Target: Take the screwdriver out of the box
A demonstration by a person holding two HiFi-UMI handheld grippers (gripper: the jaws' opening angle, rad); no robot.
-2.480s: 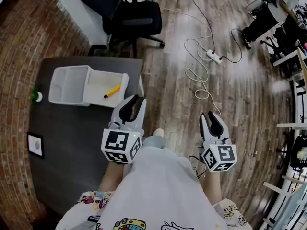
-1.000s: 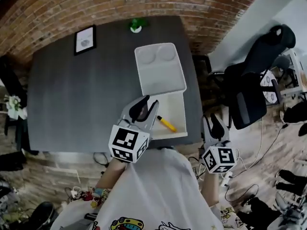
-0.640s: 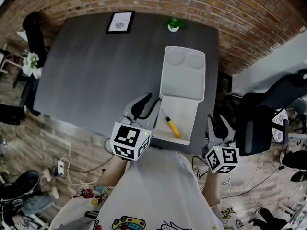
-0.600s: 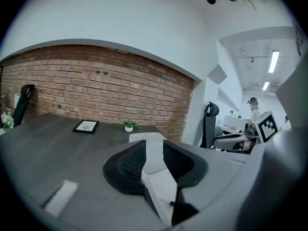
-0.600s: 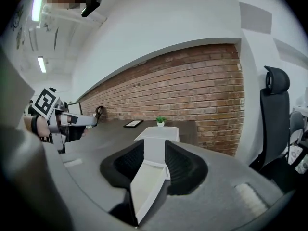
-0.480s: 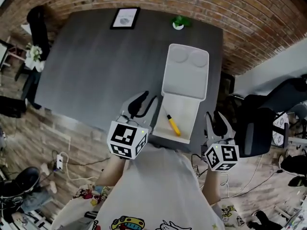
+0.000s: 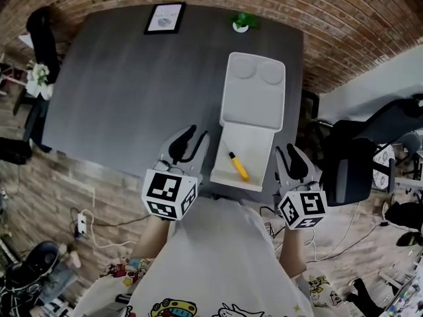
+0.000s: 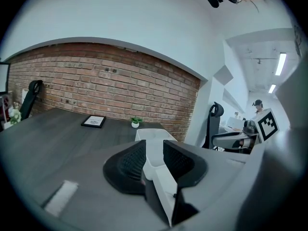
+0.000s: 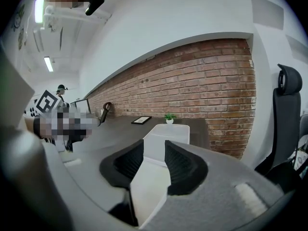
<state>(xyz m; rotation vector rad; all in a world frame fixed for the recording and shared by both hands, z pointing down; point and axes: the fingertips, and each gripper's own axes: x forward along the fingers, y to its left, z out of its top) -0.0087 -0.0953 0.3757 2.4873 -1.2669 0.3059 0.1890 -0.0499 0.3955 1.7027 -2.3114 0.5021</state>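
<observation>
A white box (image 7: pixel 243 157) lies open on the dark grey table (image 7: pixel 132 91), its lid (image 7: pixel 253 91) folded back away from me. A yellow screwdriver (image 7: pixel 238 167) with a black tip rests in the tray. My left gripper (image 7: pixel 185 140) hovers open just left of the tray, which shows between its jaws as the box (image 8: pixel 163 182) beyond the left gripper (image 8: pixel 154 147). My right gripper (image 7: pixel 295 162) is open off the tray's right side; its jaws have just been opening a little, with nothing between them. From there the right gripper (image 9: pixel 154 150) looks along the box (image 9: pixel 166 134).
A framed picture (image 7: pixel 164 17) and a small potted plant (image 7: pixel 241 24) stand at the table's far edge by the brick wall. A black office chair (image 7: pixel 357 170) is right of the table. Cables and a power strip (image 7: pixel 82 226) lie on the floor at left.
The head view has swung round, so the table and box sit more squarely ahead. Both grippers have shifted with it and flank the tray's near end; the screwdriver has stayed in the box.
</observation>
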